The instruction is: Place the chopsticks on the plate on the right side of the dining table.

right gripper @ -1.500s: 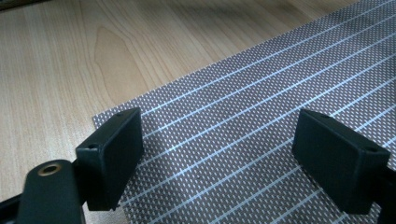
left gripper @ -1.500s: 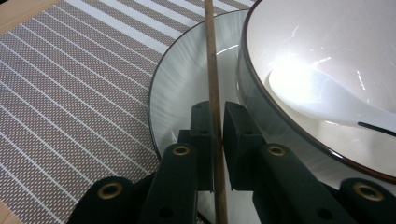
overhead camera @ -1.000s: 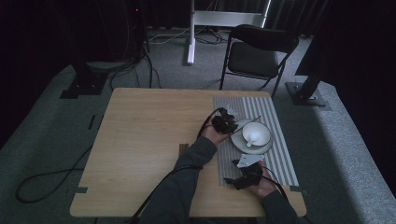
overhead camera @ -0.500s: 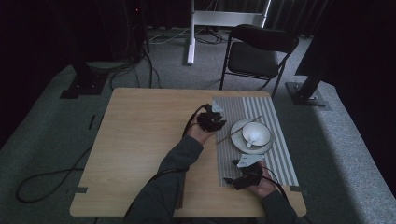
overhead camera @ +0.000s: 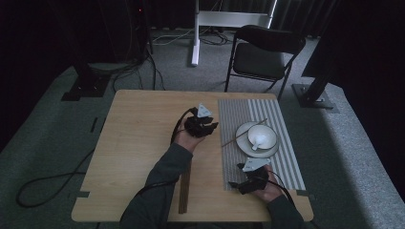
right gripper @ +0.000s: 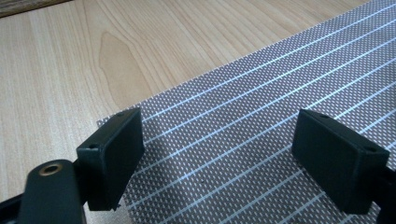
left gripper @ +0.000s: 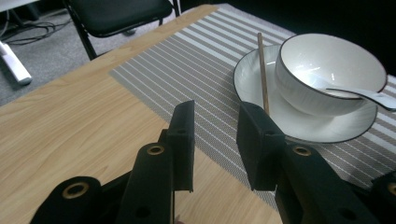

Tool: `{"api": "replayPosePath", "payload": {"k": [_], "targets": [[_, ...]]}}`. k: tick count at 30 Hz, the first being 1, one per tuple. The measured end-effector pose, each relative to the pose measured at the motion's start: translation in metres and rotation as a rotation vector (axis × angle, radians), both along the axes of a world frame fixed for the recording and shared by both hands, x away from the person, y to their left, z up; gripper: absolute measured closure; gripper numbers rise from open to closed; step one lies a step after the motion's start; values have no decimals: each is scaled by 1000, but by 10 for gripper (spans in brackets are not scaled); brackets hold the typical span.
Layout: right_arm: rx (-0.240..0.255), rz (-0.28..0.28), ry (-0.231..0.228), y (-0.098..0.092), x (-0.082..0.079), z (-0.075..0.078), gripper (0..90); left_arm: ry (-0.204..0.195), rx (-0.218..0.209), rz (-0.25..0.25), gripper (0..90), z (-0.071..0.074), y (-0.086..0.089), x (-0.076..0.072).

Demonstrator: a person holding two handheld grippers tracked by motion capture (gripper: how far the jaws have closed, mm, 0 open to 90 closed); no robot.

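Left gripper [overhead camera: 206, 125], jaws just opening and empty, hangs beside the chopstick [overhead camera: 243, 132] leaning on the plate [overhead camera: 242, 142]. Right gripper [right gripper: 219, 158] spread over the placemat [right gripper: 261, 116]. Advise withdrawing clear without nudging the chopstick.

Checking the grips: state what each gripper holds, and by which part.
Nothing is held. The left gripper has just been opening, empty, beside the chopstick; the right gripper stands open over the placemat.

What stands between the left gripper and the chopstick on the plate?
Nothing visible. The left gripper hangs open and empty over the table beside the striped placemat; the chopstick leans on the plate rim just past its jaws.
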State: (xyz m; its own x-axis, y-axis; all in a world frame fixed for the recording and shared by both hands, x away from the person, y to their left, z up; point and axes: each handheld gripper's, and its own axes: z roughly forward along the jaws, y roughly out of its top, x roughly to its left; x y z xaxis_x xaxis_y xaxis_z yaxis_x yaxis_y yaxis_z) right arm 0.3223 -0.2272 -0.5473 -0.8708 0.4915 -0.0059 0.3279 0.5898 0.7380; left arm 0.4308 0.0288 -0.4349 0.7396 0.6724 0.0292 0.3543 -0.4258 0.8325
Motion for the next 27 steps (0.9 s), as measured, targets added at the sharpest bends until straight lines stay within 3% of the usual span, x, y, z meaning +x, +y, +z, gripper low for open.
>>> {"api": "replayPosePath", "payload": {"k": [5, 10, 14, 27], "targets": [[-2, 0, -7, 0, 0, 0, 159, -7, -19, 22, 677, 0, 17, -12], [-7, -6, -9, 0, 0, 0, 160, -12, 5, 45, 669, -5, 34, -21], [-8, -7, -10, 0, 0, -1, 159, -3, 21, 65, 668, -13, 49, -28], [-15, -6, -9, 1, 1, -1, 159, 43, -2, 97, 656, -35, 84, -51]]}}
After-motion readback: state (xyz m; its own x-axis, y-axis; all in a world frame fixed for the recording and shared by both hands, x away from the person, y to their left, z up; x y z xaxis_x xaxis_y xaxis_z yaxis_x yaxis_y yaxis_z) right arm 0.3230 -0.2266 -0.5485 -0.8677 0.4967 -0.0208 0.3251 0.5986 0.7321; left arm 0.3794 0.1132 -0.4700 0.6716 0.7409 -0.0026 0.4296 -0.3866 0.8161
